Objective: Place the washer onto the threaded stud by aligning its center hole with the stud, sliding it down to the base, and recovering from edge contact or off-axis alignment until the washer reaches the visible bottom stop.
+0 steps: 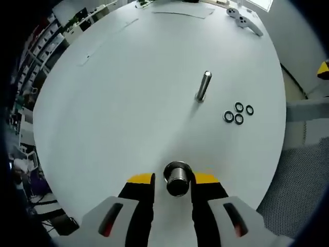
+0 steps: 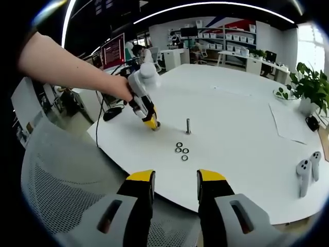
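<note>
Left gripper view: my left hand-held gripper (image 1: 174, 180) grasps a dark metal cylinder (image 1: 178, 178); right hand-held gripper (image 2: 176, 180) released; four black washers (image 1: 238, 113) lie beside the bare steel threaded stud (image 1: 203, 86).

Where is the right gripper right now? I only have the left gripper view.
Observer: The right gripper hangs off the near edge of the table, above a mesh chair.
Operator: Is it carrying a washer?
Observer: No. Its jaws are open with nothing between them, and the four washers lie on the table ahead of it.
Operator: How does my left gripper sit relative to the threaded stud?
Observer: In the right gripper view, a hand holds the left gripper tipped down at the table, to the left of the threaded stud and apart from it.
</note>
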A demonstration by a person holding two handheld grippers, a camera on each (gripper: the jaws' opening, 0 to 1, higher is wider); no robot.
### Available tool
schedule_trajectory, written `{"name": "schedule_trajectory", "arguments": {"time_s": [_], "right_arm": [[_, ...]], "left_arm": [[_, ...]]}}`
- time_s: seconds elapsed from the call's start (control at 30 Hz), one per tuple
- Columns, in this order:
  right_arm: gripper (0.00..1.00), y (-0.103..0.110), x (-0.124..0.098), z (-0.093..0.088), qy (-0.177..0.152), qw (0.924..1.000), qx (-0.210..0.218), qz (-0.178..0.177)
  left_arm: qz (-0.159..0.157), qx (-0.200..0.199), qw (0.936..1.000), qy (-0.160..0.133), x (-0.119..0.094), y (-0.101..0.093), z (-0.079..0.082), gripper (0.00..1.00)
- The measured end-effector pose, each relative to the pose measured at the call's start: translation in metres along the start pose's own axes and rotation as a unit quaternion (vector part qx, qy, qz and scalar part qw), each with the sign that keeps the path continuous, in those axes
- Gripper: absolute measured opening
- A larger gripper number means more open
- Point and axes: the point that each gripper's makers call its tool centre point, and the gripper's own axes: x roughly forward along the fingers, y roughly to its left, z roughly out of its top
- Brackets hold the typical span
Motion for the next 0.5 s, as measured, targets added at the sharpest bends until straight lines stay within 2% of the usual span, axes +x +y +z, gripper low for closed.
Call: {"name": "schedule_trajectory", "arguments": {"time_s": [0.17,0.23,0.4,0.5], "right_arm": [[0.35,0.002,0.0,-0.001,0.002,1.0,-0.002,0.005],[0.35,0.003,0.0,-0.001,0.003,1.0,-0.005,0.007],[0.35,0.004,0.0,-0.001,0.003,0.9999,-0.005,0.009],[0.35,0.004,0.0,-0.001,0.003,0.9999,-0.005,0.009]], "left_arm": [[0.009,-0.03,0.9991,-0.029,-0.015,0.006,-0.004,0.25],[0.009,-0.046,0.9985,-0.029,-0.02,0.008,-0.01,0.25],[0.014,-0.063,0.9964,-0.056,-0.034,0.005,-0.016,0.26],[0.038,-0.065,0.9937,-0.083,-0.041,0.009,-0.017,0.29]]}}
